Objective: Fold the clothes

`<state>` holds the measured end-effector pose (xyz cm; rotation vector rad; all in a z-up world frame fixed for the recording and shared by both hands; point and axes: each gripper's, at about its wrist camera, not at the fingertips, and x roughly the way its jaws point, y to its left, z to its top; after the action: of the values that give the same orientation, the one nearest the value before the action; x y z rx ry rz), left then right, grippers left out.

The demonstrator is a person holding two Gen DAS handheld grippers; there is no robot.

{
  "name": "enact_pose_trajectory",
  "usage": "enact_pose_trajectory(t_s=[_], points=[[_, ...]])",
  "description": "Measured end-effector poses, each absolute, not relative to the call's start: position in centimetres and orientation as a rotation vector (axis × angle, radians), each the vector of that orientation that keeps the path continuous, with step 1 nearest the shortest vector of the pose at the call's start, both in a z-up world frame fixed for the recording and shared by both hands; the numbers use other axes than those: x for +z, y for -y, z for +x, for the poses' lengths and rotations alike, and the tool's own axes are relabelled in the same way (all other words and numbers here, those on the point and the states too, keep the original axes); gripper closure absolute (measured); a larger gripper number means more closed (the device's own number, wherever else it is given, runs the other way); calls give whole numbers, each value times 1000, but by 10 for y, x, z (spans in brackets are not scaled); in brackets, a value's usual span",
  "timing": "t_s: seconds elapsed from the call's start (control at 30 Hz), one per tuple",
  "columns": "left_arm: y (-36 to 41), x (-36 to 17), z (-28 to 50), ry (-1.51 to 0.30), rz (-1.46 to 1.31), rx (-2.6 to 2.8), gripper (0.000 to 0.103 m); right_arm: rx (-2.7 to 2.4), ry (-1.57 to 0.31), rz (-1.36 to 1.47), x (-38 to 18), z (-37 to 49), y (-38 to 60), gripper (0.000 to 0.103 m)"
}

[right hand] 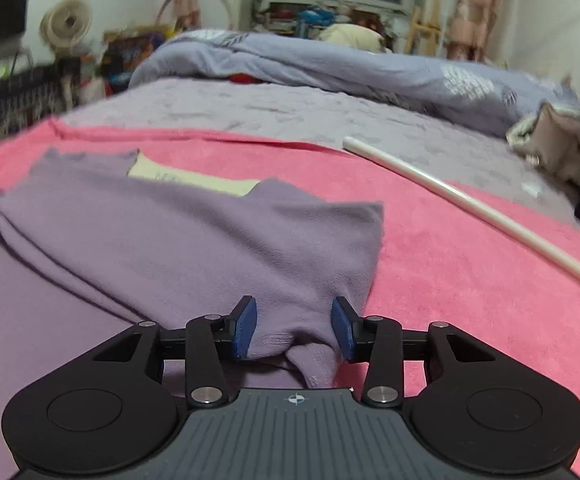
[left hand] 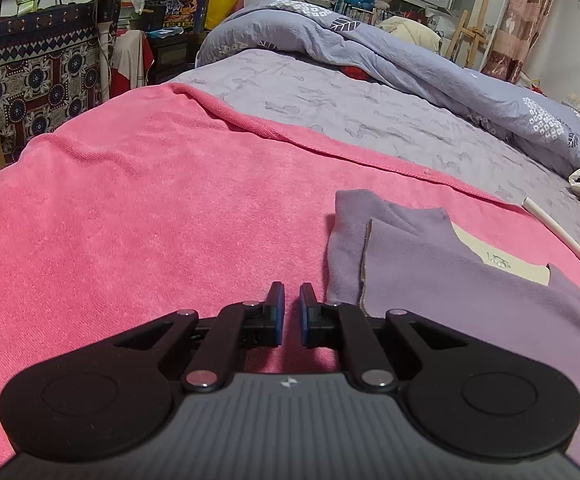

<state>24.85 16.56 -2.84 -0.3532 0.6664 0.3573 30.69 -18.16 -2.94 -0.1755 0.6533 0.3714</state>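
Note:
A purple garment [right hand: 194,236] with a cream inner collar lies flat on the pink towel [right hand: 450,264]; its right sleeve is folded inward. My right gripper [right hand: 294,328] is open, its blue pads [right hand: 246,330] straddling a bunched fold of the sleeve without pinching it. In the left wrist view the same garment [left hand: 450,280] lies to the right. My left gripper [left hand: 292,312] hovers over the bare pink towel [left hand: 150,220] just left of the garment, its fingers nearly together with only a thin gap and nothing between them.
A white rod [right hand: 470,208] lies diagonally on the towel's right side, also seen as the rod [left hand: 562,240]. A bunched blue-grey duvet [left hand: 410,52] sits at the bed's far side. A beige bundle [right hand: 562,144] rests at the right. Cluttered furniture stands left of the bed.

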Motion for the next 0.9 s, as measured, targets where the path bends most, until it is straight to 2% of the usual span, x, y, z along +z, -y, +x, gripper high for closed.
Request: enact_pose_trajectory(t_s=[0.07, 0.13, 0.17, 0.2, 0.3, 0.43, 0.5, 0.53, 0.67, 0.77, 0.9], points=[[-166, -28, 248, -667, -353, 356, 91, 386, -645, -182, -26, 299, 184, 60], [-166, -28, 248, -669, -347, 357, 90, 374, -644, -218, -28, 294, 185, 52], [-166, -28, 249, -669, -342, 357, 90, 335, -656, -238, -35, 296, 188, 35], [-165, -28, 249, -670, -337, 358, 90, 324, -668, -176, -36, 299, 197, 30], [-165, -27, 247, -672, -320, 354, 88, 316, -705, -22, -33, 302, 217, 31], [-168, -25, 235, -670, -298, 364, 88, 324, -675, -94, -29, 284, 217, 31], [-171, -24, 229, -663, -294, 382, 86, 360, -677, -107, -27, 285, 199, 34], [-172, -24, 228, -659, -295, 393, 84, 385, -680, -111, -27, 288, 186, 35], [-166, -20, 227, -637, -239, 427, 60, 485, -693, -127, -27, 299, 135, 47], [-164, -21, 229, -640, -216, 420, 60, 560, -701, -139, -27, 306, 96, 54], [-172, -24, 231, -651, -251, 402, 58, 661, -712, -155, -27, 317, 44, 55]])
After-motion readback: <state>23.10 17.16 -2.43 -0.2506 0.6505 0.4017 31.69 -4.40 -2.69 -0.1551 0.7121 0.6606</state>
